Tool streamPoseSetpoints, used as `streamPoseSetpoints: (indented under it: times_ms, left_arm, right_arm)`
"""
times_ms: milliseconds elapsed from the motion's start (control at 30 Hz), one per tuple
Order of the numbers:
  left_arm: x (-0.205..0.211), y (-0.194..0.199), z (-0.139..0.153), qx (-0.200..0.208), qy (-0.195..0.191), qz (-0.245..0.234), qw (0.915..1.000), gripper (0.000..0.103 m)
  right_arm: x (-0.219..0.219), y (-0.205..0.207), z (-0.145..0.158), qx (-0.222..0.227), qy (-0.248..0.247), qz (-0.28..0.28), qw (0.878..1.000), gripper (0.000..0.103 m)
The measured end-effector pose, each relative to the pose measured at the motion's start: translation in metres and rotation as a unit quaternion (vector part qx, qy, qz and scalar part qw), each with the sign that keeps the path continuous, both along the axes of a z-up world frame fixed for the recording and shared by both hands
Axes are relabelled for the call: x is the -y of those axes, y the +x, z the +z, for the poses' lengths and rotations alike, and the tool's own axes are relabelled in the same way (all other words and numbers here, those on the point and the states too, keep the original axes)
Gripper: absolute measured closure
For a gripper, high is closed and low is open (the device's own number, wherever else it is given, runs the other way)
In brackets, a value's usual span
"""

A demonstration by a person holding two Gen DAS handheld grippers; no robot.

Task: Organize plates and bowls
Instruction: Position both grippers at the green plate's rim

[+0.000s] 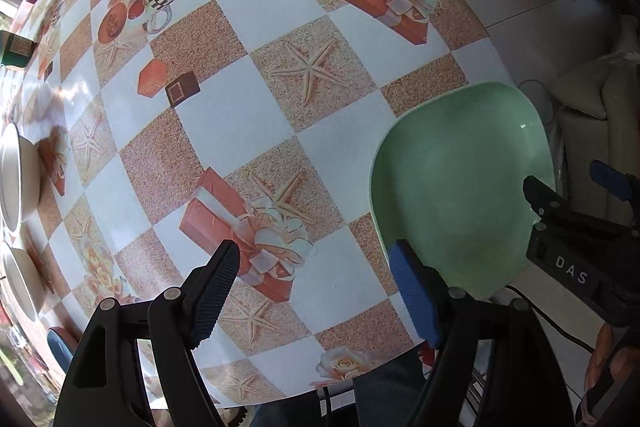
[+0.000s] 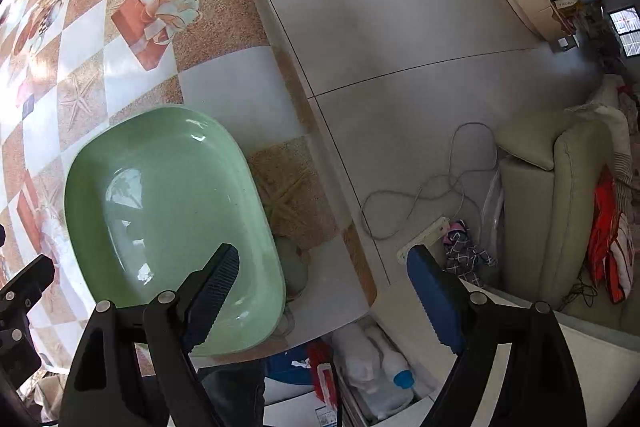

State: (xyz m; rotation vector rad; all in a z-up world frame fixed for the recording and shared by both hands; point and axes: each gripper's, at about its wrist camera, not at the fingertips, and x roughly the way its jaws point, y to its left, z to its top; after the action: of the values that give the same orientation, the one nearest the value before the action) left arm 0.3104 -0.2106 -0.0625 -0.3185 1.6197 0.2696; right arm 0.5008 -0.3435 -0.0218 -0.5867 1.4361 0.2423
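Patterned tablecloth (image 1: 320,155) is holding 1 green plate (image 2: 172,223) ungathered; we are hovering left gripper (image 1: 316,291) and right gripper (image 2: 328,299), both apart, empty

Black left gripper (image 1: 314,291), ribbed blue and black jaws, silver screws

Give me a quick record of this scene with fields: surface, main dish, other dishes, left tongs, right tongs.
surface: table with checked gift-box tablecloth
main dish: green rounded-rectangular dish, empty, near the table's corner
other dishes: two white bowls at the left edge of the left view
left tongs: open, holding nothing, over the cloth beside the green dish
right tongs: open, holding nothing, one finger over the dish, the other past the table edge
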Motion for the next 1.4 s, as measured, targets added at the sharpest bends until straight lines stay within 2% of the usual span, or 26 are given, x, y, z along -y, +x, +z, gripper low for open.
streamPoseSetpoints:
  times_ms: [167,367,567,700,933,1100,1233,1400]
  left_arm:
    - [0.017,0.014,-0.021,-0.027,0.02,-0.029,0.999,0.023]
    - [0.009,0.017,-0.026,-0.032,0.021,-0.028,0.9989,0.022]
    - [-0.026,-0.015,-0.021,-0.04,0.037,-0.036,0.9978,0.022]
    - [-0.048,-0.041,-0.017,-0.047,0.052,-0.031,0.9971,0.022]
    - [-0.103,-0.094,-0.015,-0.065,0.06,-0.004,0.9961,0.022]
    - [-0.138,-0.128,-0.009,-0.062,0.051,0.049,0.9955,0.022]
    - [-0.157,-0.152,-0.005,-0.051,0.027,0.097,0.9936,0.022]
    - [-0.157,-0.161,-0.007,-0.041,0.019,0.124,0.9913,0.022]
  right_arm:
    - [-0.013,-0.002,-0.014,-0.002,-0.019,0.032,0.999,0.016]
    - [-0.026,-0.014,-0.015,-0.01,0.0,0.046,0.999,0.016]
    - [-0.04,-0.032,-0.012,-0.033,0.023,0.042,0.998,0.016]
    - [-0.06,-0.053,-0.012,-0.037,0.02,0.055,0.998,0.016]
    - [-0.102,-0.094,-0.012,-0.066,0.035,0.076,0.994,0.016]
    - [-0.128,-0.117,-0.013,-0.101,0.057,0.106,0.988,0.016]
    - [-0.118,-0.108,-0.005,-0.101,0.075,0.103,0.987,0.016]
    - [-0.089,-0.083,-0.001,-0.11,0.084,0.077,0.987,0.016]
